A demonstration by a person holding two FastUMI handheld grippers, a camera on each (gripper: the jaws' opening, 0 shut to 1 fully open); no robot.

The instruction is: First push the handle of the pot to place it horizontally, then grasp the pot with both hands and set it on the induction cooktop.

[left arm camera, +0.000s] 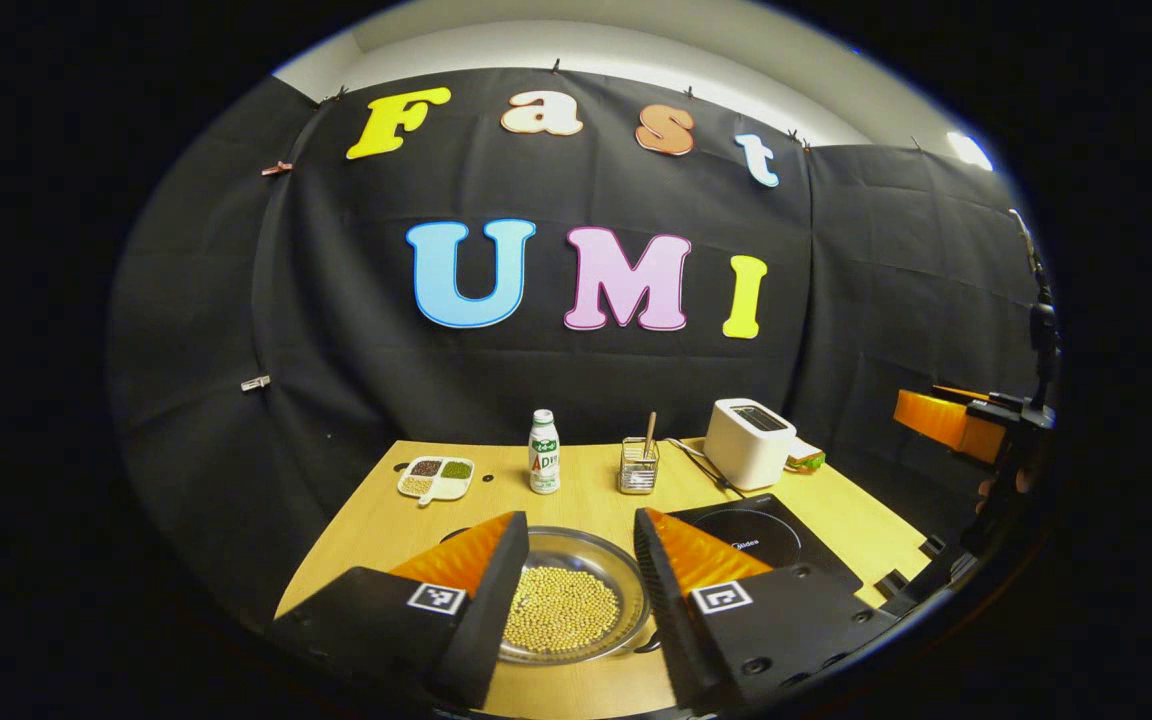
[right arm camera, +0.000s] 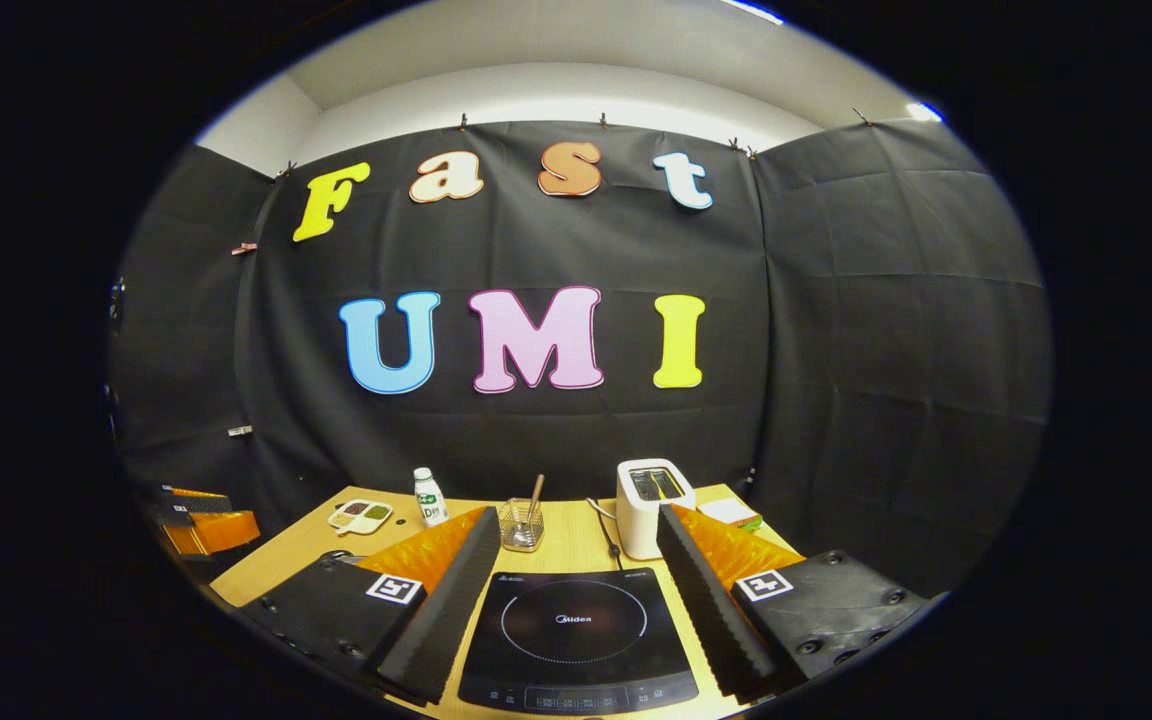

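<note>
Left gripper view looks down the left gripper (left arm camera: 581, 560), whose two fingers stand wide apart at the bottom of the frame and hold nothing. Between them, low in the middle, sits the pot (left arm camera: 568, 598), a shallow metal pan with pale round beans heaped inside. A small dark piece shows at its lower right rim, beside the right finger; whether that is the handle, and which way the pot's long axis runs, I cannot tell. Just right of the pot lies the induction cooktop (left arm camera: 761, 535), partly behind the finger. Farther up the wooden table (left arm camera: 376, 525) stand a sectioned dish (left arm camera: 436, 478), a bottle (left arm camera: 543, 452), a wire holder (left arm camera: 638, 466) and a white toaster (left arm camera: 748, 442).

Right gripper view shows the right gripper (right arm camera: 576, 565) spread equally wide and empty, hovering over the cooktop at bottom centre. The left gripper appears at the left edge of that view.
</note>
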